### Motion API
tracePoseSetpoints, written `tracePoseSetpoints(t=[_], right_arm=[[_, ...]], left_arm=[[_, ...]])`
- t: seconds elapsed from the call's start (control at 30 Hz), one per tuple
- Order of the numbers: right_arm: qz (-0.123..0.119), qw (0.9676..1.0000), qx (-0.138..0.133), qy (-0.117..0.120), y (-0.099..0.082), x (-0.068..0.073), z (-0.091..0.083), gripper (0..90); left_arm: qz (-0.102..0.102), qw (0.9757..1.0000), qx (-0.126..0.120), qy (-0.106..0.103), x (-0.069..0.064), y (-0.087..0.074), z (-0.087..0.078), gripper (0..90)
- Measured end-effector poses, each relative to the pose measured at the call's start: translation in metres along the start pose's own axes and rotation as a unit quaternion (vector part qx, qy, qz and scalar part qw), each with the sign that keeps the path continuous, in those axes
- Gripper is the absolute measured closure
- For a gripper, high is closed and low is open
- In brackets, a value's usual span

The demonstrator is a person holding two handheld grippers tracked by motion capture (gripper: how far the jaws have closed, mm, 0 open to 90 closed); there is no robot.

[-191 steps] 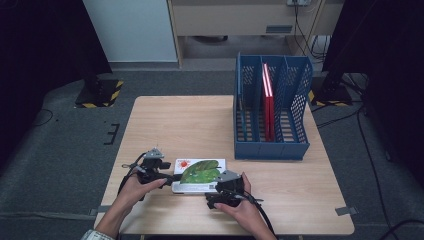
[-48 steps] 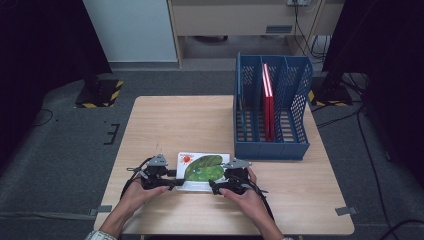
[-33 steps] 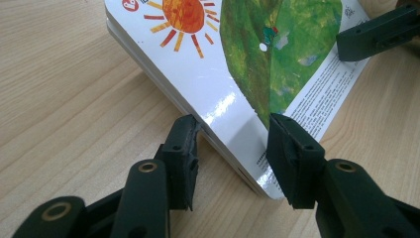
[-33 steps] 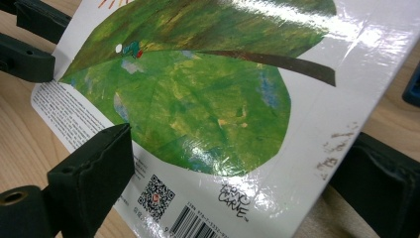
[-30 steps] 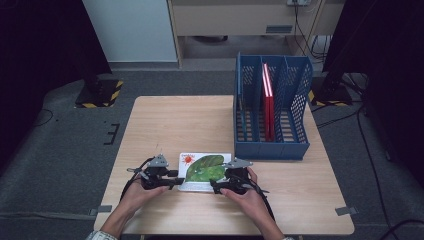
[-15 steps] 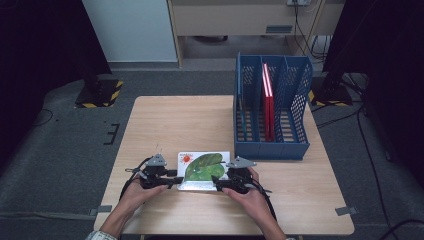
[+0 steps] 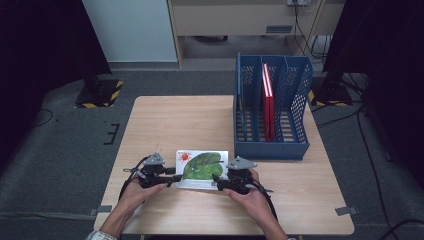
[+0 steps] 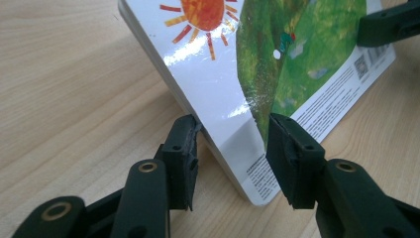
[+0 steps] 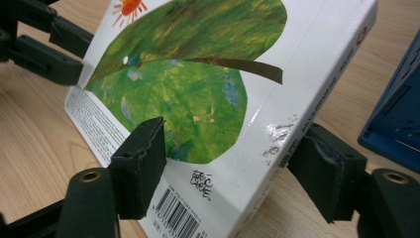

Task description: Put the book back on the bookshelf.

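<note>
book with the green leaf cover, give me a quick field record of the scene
book: white board book with green leaf and orange sun cover, tilted off the table
left gripper: shut on the book's left corner
right gripper: jaws either side of the spine corner, just been closing, grip not clear
table: light wooden table
rack: blue mesh file rack holding a red folder

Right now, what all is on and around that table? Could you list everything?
book: one, white cover with green leaf and orange sun, near edge of the table, tilted up between the two tongs
file rack: one, blue mesh, far right of the table
red folders: red, upright in the rack's middle slot, count unclear
table: one, light wood
left tongs: black, clamped on the book's left corner
right tongs: black, jaws have just been closing around the book's barcode end
hands: two, at the near edge
</note>
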State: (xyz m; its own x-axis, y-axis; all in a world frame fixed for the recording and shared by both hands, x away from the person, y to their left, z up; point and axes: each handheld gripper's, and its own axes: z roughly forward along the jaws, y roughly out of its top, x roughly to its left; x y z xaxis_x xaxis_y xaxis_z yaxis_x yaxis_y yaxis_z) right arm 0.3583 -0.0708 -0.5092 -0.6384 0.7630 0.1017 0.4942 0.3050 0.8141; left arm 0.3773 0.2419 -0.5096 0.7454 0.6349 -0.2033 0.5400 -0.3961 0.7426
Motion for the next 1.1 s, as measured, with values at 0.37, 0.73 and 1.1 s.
tracePoseSetpoints(t=[0.37,0.73,1.1], right_arm=[[-0.020,0.9997,0.003,-0.011,-0.001,0.000,0.001,39.6],[-0.041,0.9988,-0.017,-0.022,0.005,0.001,-0.003,49.2],[-0.059,0.9978,-0.021,-0.022,0.008,0.002,-0.007,52.9]], left_arm=[[0.008,0.9997,-0.018,0.012,-0.001,0.005,-0.007,55.2],[0.016,0.9992,-0.034,0.013,-0.005,0.008,-0.011,56.1],[0.036,0.9982,-0.032,0.035,-0.007,0.007,-0.014,63.9]])
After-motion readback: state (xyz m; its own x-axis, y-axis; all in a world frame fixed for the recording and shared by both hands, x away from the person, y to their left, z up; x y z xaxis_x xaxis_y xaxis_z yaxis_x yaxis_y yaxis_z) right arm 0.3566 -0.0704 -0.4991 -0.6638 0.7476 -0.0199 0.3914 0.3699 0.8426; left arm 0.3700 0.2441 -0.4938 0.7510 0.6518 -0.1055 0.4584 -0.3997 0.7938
